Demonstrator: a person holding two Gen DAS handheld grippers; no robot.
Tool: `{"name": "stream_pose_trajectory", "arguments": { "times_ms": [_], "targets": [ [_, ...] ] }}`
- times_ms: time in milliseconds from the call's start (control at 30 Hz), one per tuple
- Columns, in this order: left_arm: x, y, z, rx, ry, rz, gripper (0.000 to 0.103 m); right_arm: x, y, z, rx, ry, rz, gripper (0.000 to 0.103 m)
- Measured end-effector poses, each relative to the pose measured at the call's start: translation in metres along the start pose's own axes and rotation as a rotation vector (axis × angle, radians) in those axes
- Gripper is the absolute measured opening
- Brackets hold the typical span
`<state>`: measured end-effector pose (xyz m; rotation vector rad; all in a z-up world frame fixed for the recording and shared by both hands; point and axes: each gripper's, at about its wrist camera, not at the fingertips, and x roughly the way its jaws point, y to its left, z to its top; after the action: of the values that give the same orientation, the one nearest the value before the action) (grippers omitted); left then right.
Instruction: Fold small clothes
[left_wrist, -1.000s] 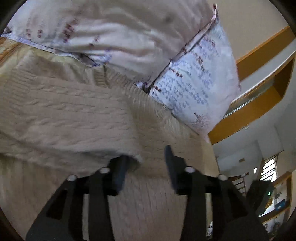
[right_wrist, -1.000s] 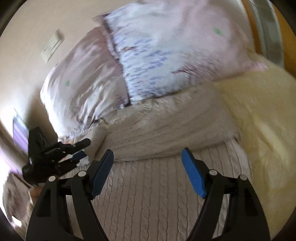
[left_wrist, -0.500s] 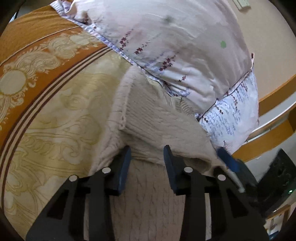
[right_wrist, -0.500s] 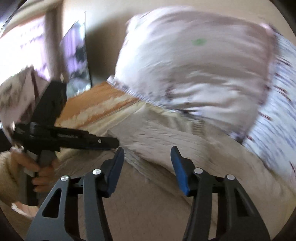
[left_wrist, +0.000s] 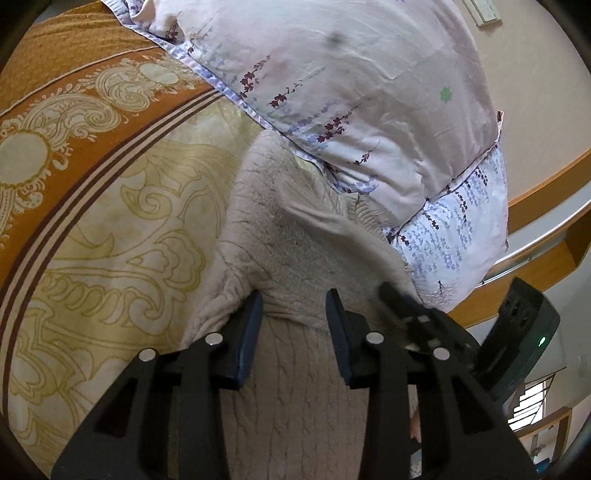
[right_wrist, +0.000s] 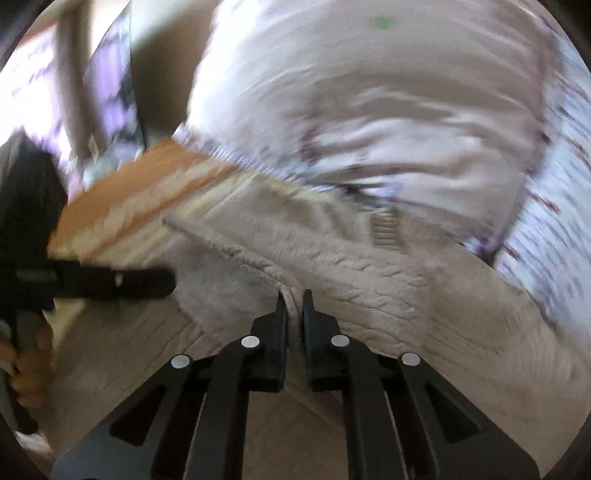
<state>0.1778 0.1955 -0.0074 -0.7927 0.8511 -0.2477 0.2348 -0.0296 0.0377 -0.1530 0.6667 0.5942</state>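
A beige cable-knit sweater (left_wrist: 295, 243) lies on the bed, its upper part folded over the lower part. My left gripper (left_wrist: 293, 302) is open, its fingers on either side of the folded edge. In the right wrist view the sweater (right_wrist: 369, 266) fills the middle, and my right gripper (right_wrist: 293, 302) is shut on the folded edge of the sweater. The left gripper (right_wrist: 110, 282) shows at the left of that view, held in a hand. The right gripper (left_wrist: 424, 317) shows at the right of the left wrist view.
An orange and cream patterned bedspread (left_wrist: 92, 184) covers the bed to the left. Two floral pillows (left_wrist: 351, 92) lie just behind the sweater, touching it. A wooden headboard ledge (left_wrist: 546, 229) and the wall are at the right.
My right gripper has closed from open onto the sweater's folded edge. The left gripper has stayed at the fold, still open, after swinging left from a second ago.
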Motion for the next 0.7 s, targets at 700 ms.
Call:
{"name": "stream_pose_trajectory", "arguments": {
  "times_ms": [700],
  "targets": [
    [0.003, -0.011, 0.000, 0.038, 0.027, -0.008, 0.058, -0.116, -0.213, -0.118, 0.918, -0.066, -0.137, 0.044]
  ]
}}
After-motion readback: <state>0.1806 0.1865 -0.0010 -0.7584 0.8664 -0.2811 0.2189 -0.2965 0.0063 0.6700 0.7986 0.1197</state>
